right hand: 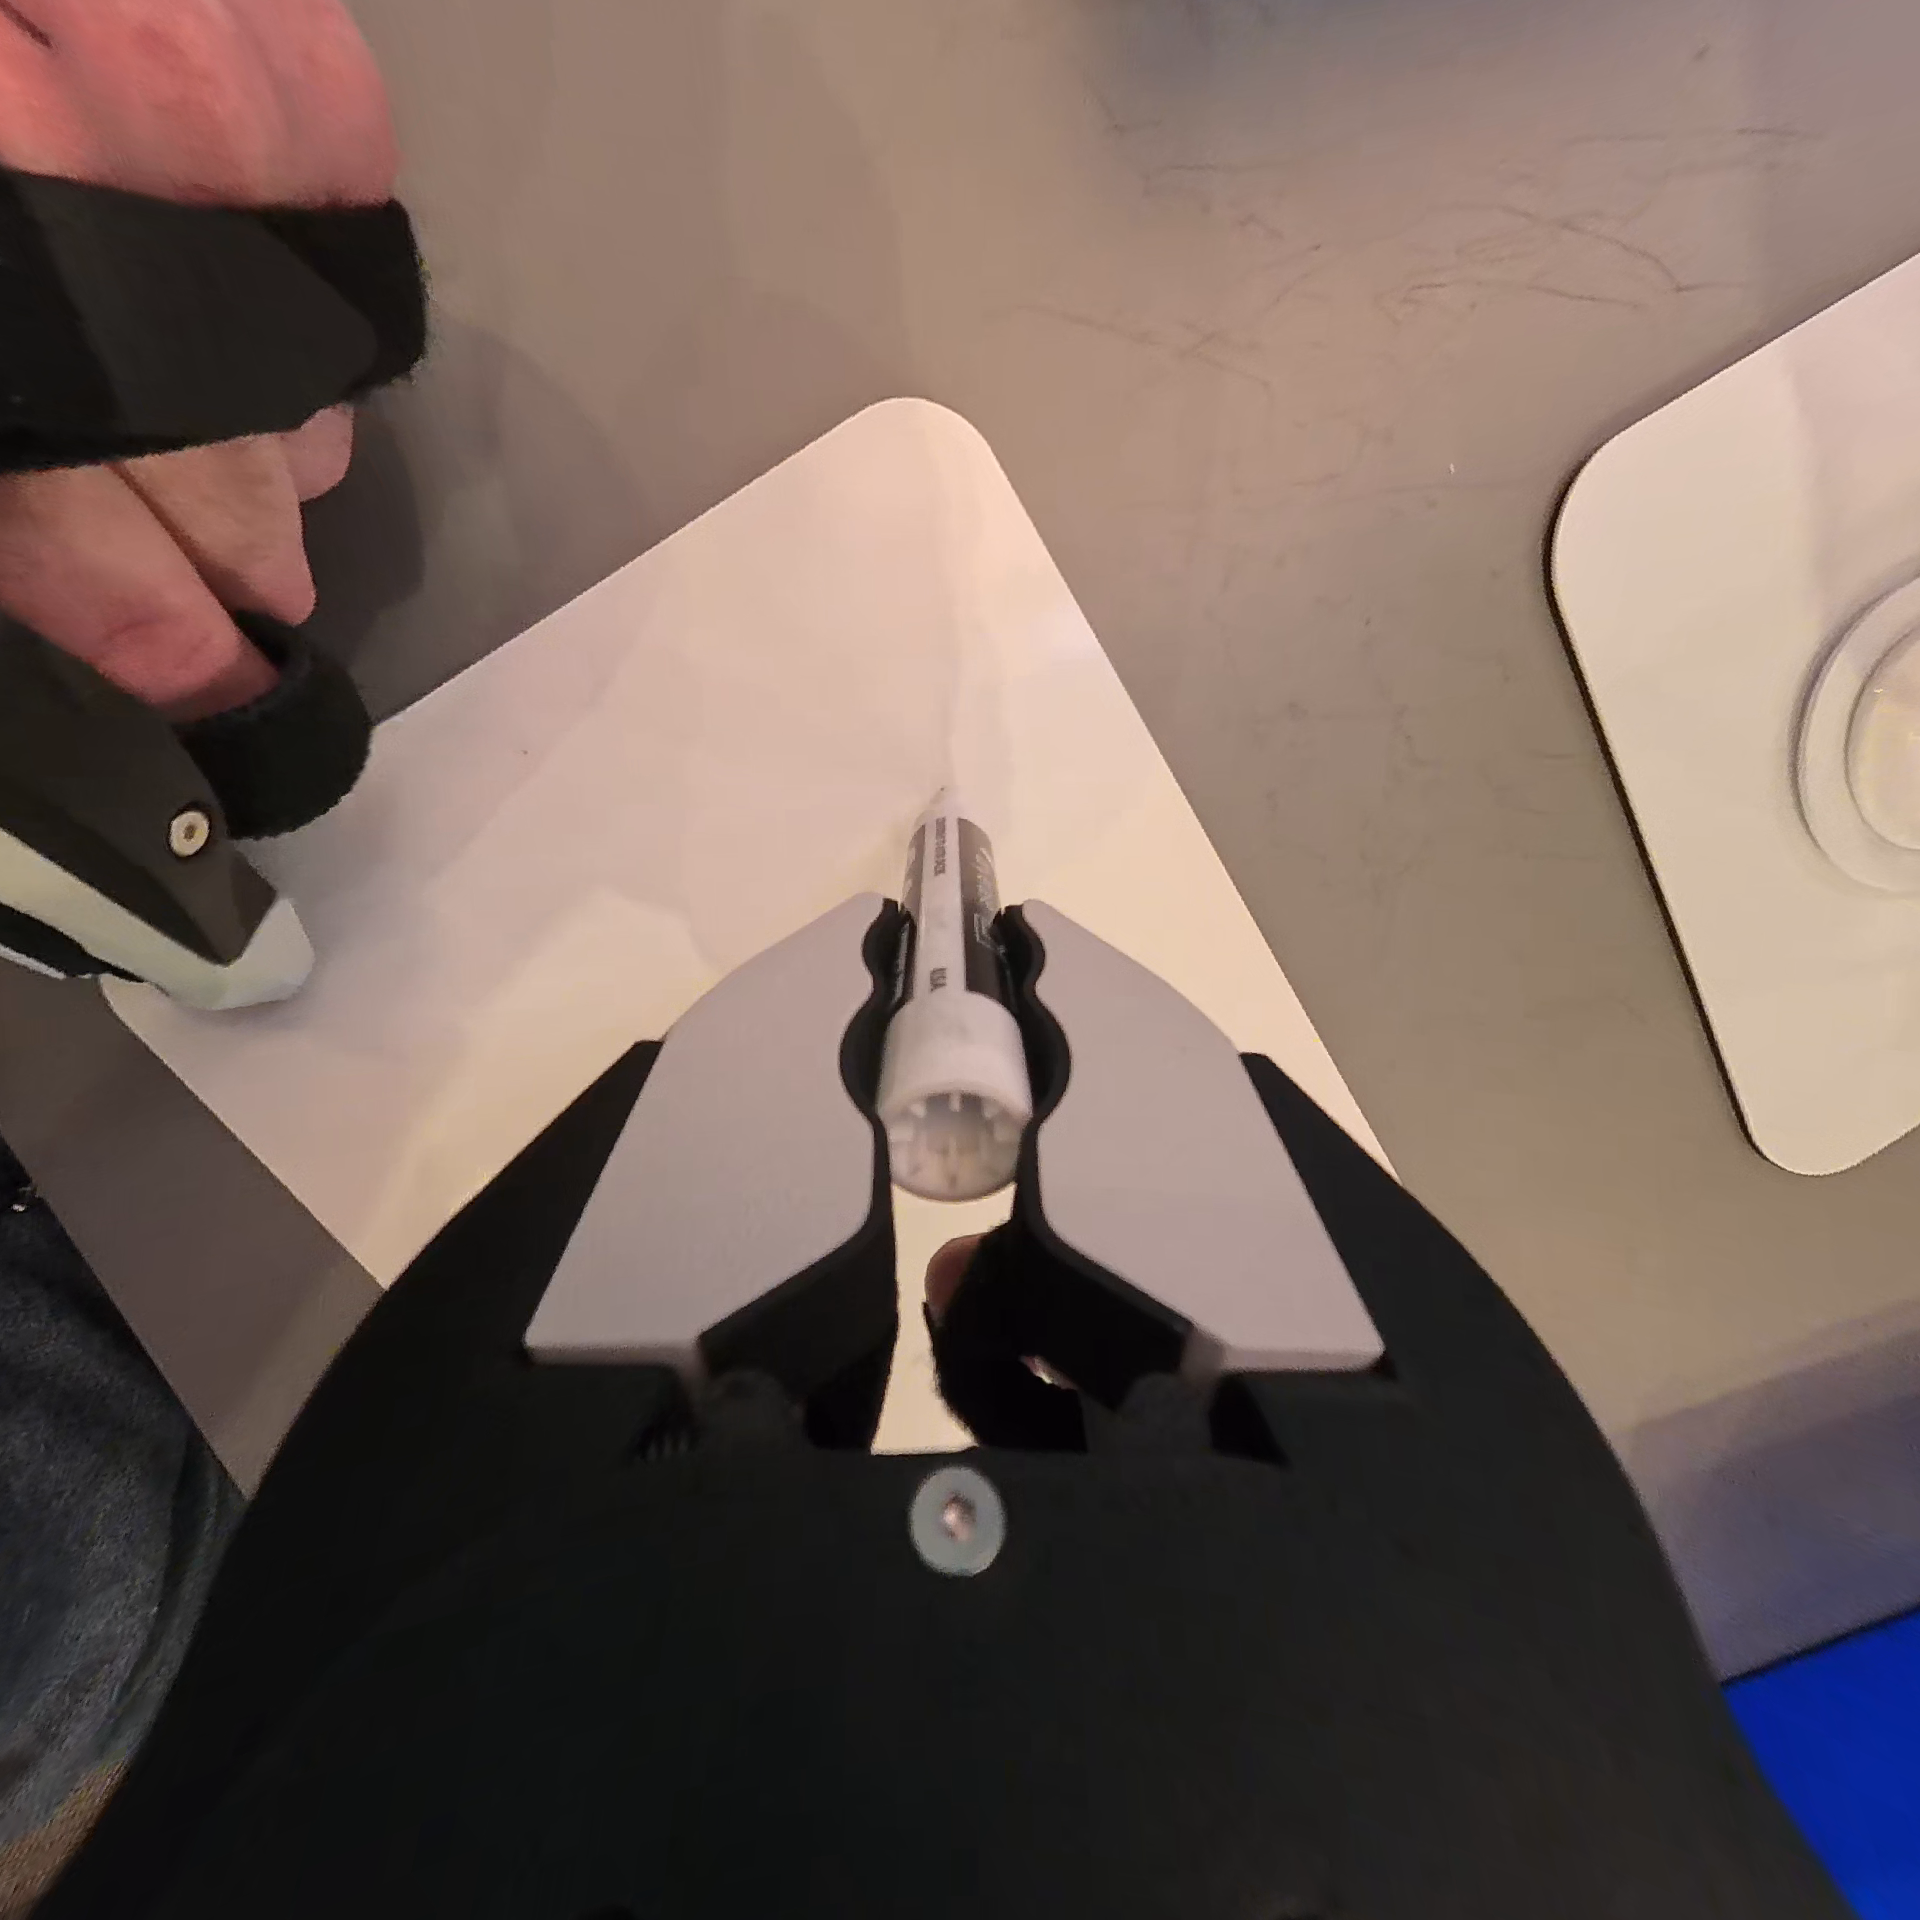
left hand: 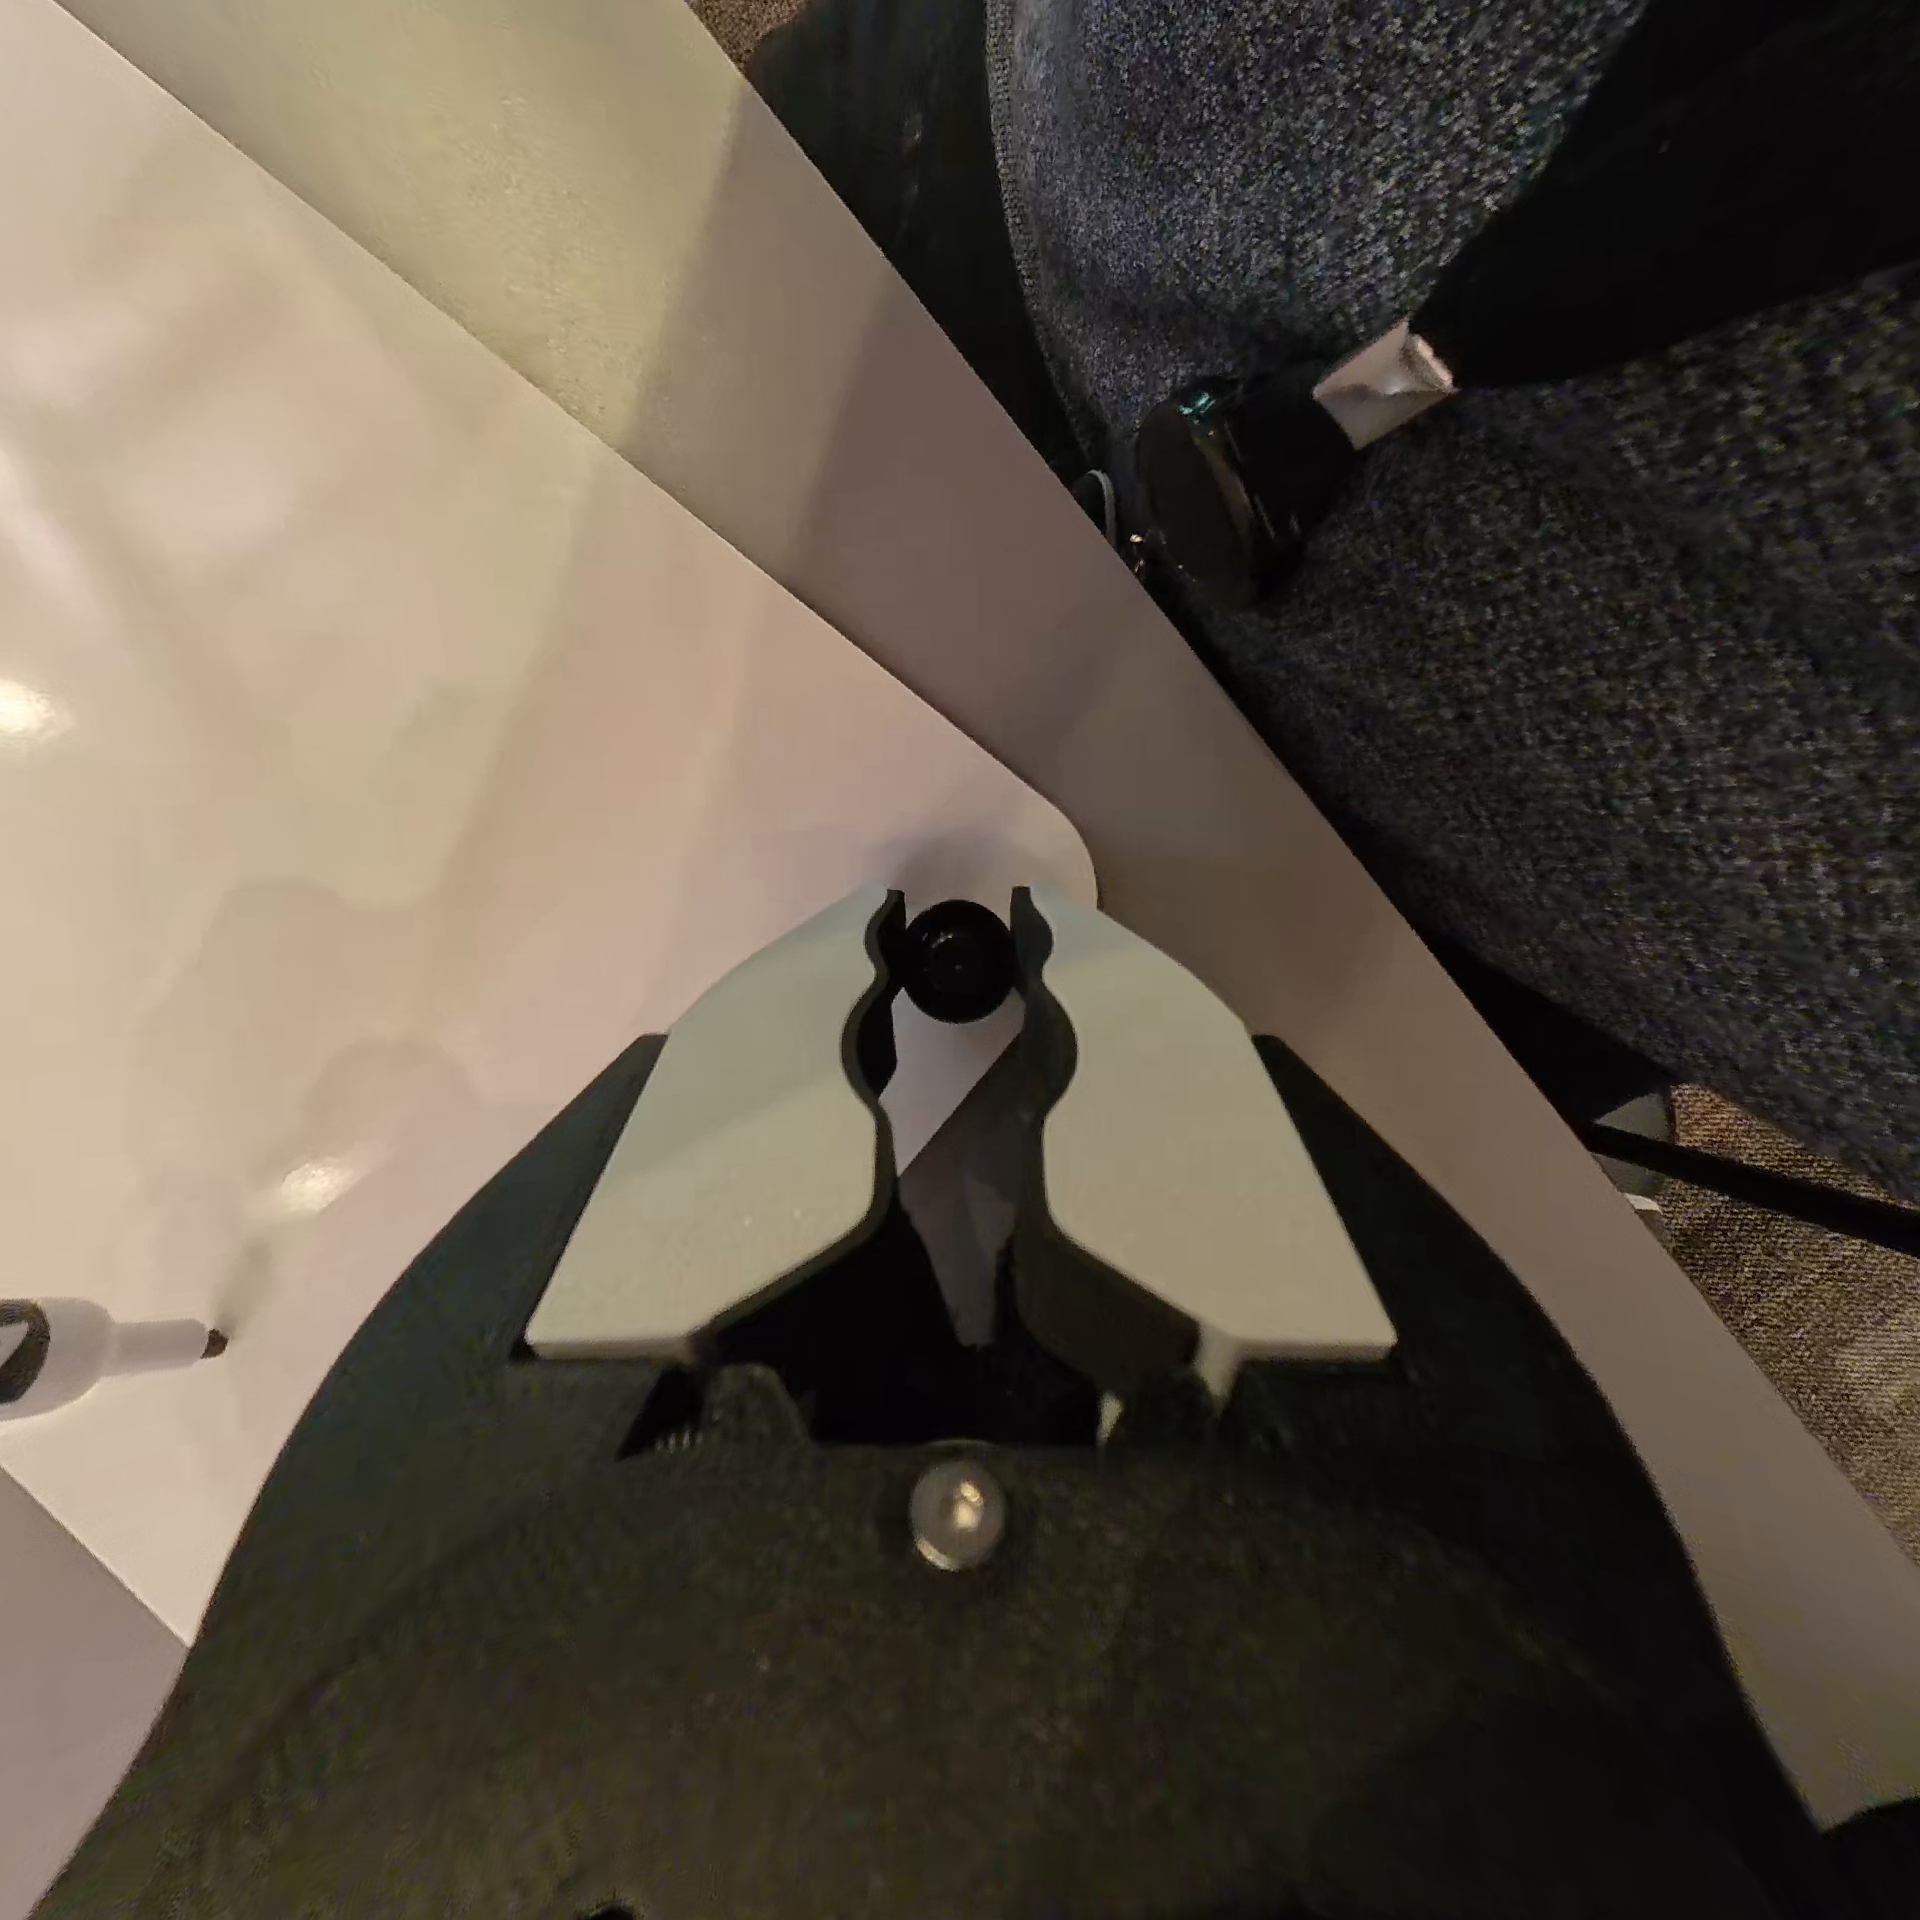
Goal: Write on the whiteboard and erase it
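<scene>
A white whiteboard (right hand: 665, 748) lies flat on the grey table (right hand: 1247, 312). My right gripper (right hand: 951, 920) is shut on a white and black marker (right hand: 951, 1049) that points forward, with its tip (right hand: 938, 798) touching the board. My left gripper (left hand: 954, 912) is shut on a small round black marker cap (left hand: 954, 961), seen end-on, above the board's rounded corner (left hand: 1060, 862). In the left wrist view the marker's tip (left hand: 197, 1340) shows on the board at the far left. In the right wrist view the left gripper's fingers (right hand: 244, 951) rest at the board's left corner.
A second white board (right hand: 1714, 883) with a round clear piece (right hand: 1870, 748) on it lies at the right on the table. The table edge (left hand: 1351, 831) runs close by, with a person's legs and dark carpet (left hand: 1558, 727) beyond. A blue surface (right hand: 1829, 1756) shows at the lower right.
</scene>
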### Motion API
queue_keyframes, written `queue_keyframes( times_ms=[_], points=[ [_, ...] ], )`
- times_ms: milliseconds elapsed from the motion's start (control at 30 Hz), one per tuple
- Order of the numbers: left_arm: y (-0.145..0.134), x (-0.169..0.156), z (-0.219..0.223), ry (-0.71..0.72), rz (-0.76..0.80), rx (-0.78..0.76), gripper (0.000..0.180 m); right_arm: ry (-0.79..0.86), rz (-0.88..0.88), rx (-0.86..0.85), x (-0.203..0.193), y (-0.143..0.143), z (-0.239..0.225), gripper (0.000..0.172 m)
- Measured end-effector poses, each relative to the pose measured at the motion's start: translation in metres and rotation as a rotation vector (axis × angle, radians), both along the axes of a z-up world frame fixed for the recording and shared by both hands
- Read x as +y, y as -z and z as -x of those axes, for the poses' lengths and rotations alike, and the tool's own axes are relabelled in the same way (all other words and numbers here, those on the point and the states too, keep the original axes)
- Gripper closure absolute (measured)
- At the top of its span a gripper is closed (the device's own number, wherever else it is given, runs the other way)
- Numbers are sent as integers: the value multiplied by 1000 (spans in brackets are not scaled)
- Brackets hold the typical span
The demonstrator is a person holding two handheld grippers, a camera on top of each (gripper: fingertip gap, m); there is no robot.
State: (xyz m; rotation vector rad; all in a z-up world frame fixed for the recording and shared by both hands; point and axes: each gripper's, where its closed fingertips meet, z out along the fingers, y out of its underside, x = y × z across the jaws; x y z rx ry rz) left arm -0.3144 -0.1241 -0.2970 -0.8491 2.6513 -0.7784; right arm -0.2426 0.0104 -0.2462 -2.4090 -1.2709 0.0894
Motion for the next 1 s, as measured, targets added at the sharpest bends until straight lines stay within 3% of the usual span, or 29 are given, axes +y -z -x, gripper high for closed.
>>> queue_keyframes(
  times_ms=[600,1000],
  points=[
    [0,-1,1,0,0,12,161,-89,33,27,-10,2,27,151],
    [1,-1,2,0,0,16,160,-42,57,-16,-27,2,-5,151]
  ],
)
